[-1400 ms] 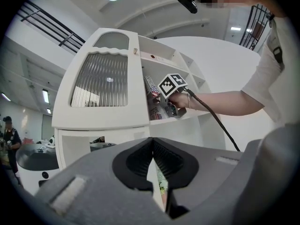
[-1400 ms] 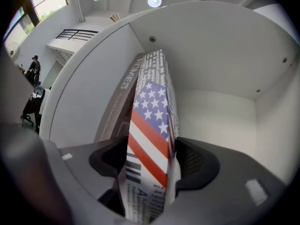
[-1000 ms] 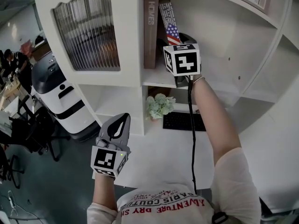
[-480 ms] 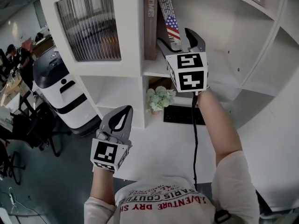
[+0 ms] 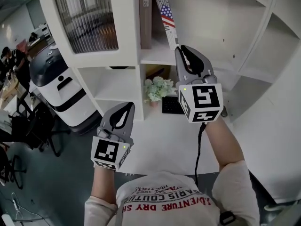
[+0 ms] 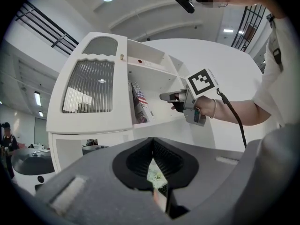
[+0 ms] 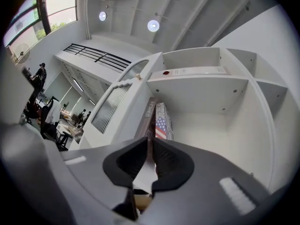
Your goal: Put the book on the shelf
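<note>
- Hanging just below the shelf [image 5: 160, 58] ledge, the right gripper [image 5: 180, 49] points up on a raised arm, jaws closing with nothing between them.
- Left gripper [image 5: 127, 105] sits lower over the white desk [image 5: 155, 147], jaws together, empty.
- Flag-cover book [image 5: 167, 18] leans in the cubby beside one brown book [image 5: 145, 18]: two books, one plant [image 5: 155, 88].

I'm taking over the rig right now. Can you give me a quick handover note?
Left claw: shut, empty.
Right claw: closing on nothing, in front of the shelf.
Things: flag-cover book on the shelf, tilted toward the brown book, clear of both claws.
Done: book placed and released.
Left: probably just straightening it.
</note>
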A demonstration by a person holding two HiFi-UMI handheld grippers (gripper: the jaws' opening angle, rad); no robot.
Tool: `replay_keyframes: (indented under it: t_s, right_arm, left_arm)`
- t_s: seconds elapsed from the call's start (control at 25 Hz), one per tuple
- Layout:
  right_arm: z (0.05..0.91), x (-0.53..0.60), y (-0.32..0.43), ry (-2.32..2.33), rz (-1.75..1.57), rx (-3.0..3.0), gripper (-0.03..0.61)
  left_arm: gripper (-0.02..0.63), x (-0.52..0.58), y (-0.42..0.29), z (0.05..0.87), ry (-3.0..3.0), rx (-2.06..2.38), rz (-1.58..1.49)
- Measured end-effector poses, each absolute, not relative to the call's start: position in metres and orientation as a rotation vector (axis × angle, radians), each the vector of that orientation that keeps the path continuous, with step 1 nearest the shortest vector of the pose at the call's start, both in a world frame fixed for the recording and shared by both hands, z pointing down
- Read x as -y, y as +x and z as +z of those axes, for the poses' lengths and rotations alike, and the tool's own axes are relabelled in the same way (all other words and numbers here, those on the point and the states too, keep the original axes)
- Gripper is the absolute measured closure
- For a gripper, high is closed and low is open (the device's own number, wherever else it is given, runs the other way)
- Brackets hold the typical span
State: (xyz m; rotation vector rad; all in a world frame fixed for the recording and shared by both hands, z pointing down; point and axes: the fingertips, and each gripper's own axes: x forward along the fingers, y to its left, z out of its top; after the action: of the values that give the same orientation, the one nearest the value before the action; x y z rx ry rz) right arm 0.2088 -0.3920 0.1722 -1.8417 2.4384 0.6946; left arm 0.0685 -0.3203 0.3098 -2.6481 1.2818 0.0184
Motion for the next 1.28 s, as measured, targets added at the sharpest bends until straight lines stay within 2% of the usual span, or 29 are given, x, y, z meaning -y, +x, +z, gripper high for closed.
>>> replay_keyframes:
  t_s: [0.12, 0.56, 1.28]
  right_arm:
    - [0.194, 0.375, 0.216, -1.845, 0.629, -2.452, 0.577]
    - [0.254, 0.286, 0.2, -1.779, 0.639, -2.463, 0.577]
    - [0.294, 0.254, 0.192, -1.803, 0.49, -2.516, 0.578]
  left_arm:
    - [0.609, 0.312, 0.07, 0.307, -2.655, -1.26, 0.027]
    - [0.609, 0.281, 0.07, 0.297, -2.677, -1.185, 0.032]
    - [0.609, 0.273, 0.068, 0.294, -2.741, -1.104, 0.066]
